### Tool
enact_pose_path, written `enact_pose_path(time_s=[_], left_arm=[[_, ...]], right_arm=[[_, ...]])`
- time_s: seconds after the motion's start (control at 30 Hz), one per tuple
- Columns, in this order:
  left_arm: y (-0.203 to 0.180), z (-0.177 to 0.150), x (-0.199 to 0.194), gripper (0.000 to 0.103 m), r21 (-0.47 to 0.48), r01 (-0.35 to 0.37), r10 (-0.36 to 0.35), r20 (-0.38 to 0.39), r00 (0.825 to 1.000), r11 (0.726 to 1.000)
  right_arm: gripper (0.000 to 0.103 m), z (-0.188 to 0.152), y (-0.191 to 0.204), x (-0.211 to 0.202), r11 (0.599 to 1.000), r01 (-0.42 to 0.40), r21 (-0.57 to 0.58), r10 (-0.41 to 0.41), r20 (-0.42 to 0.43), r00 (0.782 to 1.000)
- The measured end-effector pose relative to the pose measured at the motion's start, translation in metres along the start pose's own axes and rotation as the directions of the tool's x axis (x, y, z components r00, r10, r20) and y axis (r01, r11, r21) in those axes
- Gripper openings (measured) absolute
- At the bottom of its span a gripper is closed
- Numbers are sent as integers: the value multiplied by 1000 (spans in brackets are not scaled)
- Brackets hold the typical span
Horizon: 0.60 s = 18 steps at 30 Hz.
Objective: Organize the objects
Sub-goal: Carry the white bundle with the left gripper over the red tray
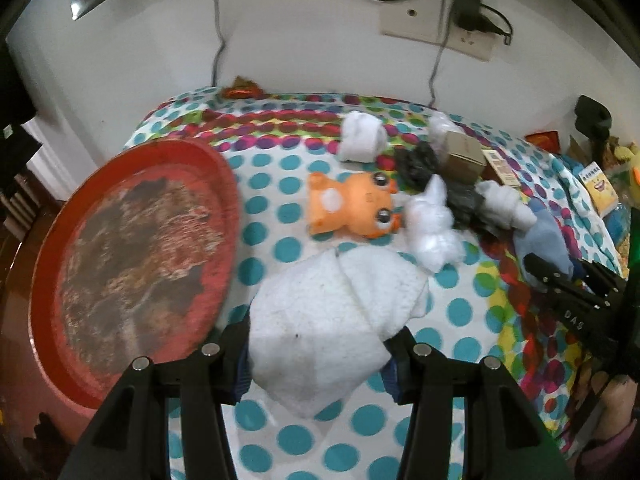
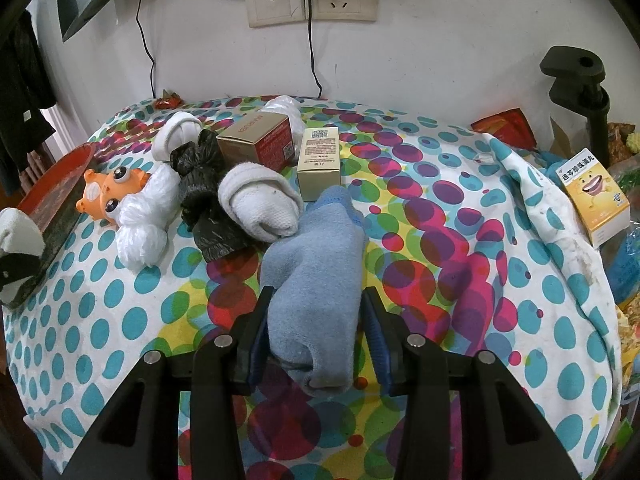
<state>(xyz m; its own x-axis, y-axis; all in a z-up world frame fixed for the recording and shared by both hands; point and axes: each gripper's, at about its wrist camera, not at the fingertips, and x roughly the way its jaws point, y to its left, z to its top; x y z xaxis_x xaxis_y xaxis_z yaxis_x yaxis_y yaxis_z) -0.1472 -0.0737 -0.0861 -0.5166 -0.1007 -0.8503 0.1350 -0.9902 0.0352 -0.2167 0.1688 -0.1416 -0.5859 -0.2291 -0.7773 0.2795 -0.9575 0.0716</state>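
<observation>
My left gripper (image 1: pixel 320 332) is shut on a white sock (image 1: pixel 328 308), held hanging above the dotted cloth (image 1: pixel 280 432) beside a round red tray (image 1: pixel 132 248). At the left edge of the right wrist view this white sock (image 2: pixel 18 232) shows by the tray's rim (image 2: pixel 56 204). My right gripper (image 2: pixel 316 296) is shut on a blue sock (image 2: pixel 316 256) that lies on the cloth, its pads against the sock's sides. In the left wrist view the right gripper (image 1: pixel 560 280) sits at the far right over the blue sock (image 1: pixel 548 240).
Behind the blue sock lie a rolled white sock (image 2: pixel 260 204), a black bag bundle (image 2: pixel 200 200), a white bag bundle (image 2: pixel 140 224), an orange toy (image 2: pixel 108 192), another white sock (image 2: pixel 176 132) and two boxes (image 2: pixel 256 140) (image 2: pixel 320 156). At the right stand a yellow box (image 2: pixel 596 196) and a black clamp (image 2: pixel 576 80).
</observation>
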Motion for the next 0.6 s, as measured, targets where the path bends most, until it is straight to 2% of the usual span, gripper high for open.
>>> enact_pose_path(time_s=[0.17, 0.6], left_arm=[[26, -3, -6, 51, -49, -6, 6, -1, 1000, 999], [108, -13, -10, 51, -187, -93, 95, 1, 995, 978]], right_arm=[[44, 1, -2, 1, 1000, 5, 3, -5, -2, 1000], [50, -2, -12, -4, 1000, 27, -4, -27, -7, 1000]])
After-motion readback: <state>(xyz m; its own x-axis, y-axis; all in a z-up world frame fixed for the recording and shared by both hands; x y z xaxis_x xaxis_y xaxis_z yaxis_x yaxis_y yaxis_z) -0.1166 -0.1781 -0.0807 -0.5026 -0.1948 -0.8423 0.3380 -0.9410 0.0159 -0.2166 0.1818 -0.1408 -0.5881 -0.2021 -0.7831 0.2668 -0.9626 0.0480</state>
